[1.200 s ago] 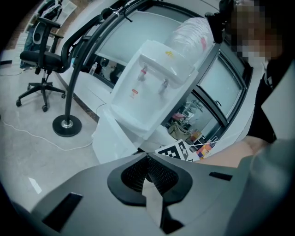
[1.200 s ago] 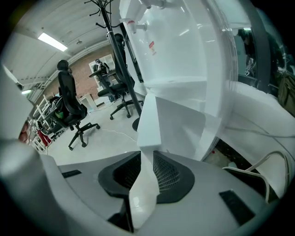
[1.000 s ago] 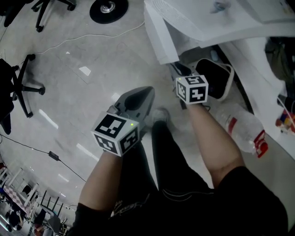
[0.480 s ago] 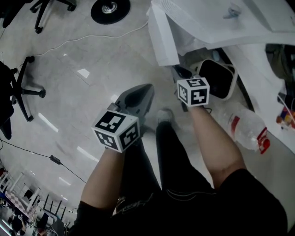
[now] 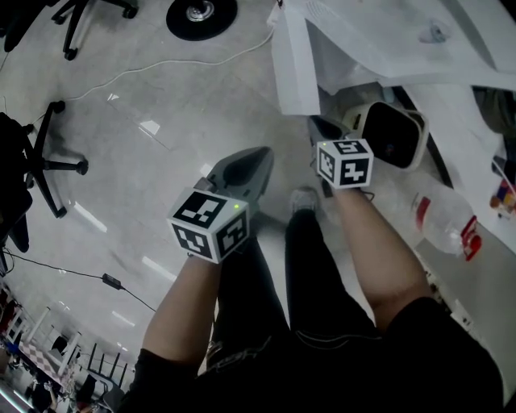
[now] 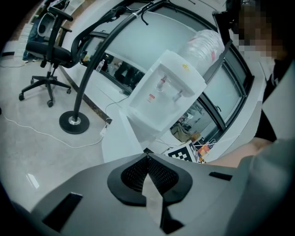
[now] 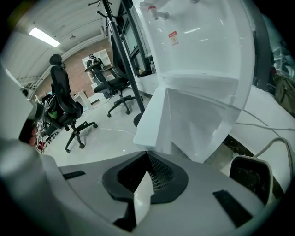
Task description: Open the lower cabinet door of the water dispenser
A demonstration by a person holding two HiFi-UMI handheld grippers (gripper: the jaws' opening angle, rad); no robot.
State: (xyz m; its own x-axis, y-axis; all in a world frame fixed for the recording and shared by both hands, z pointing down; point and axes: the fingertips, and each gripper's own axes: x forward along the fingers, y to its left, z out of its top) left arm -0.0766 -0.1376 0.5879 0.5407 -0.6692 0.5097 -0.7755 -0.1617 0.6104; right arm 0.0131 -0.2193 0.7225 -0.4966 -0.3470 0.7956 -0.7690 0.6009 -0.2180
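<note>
White lower cabinet door (image 5: 293,64) of the water dispenser (image 6: 166,99) stands swung open just ahead of the right tongs (image 7: 147,154), pressed together on nothing, the left tongs (image 6: 147,156) likewise closed and empty above the floor (image 5: 161,121).

Office chair (image 5: 50,165), plastic bottle (image 5: 442,219), round stand base (image 5: 201,16).
</note>
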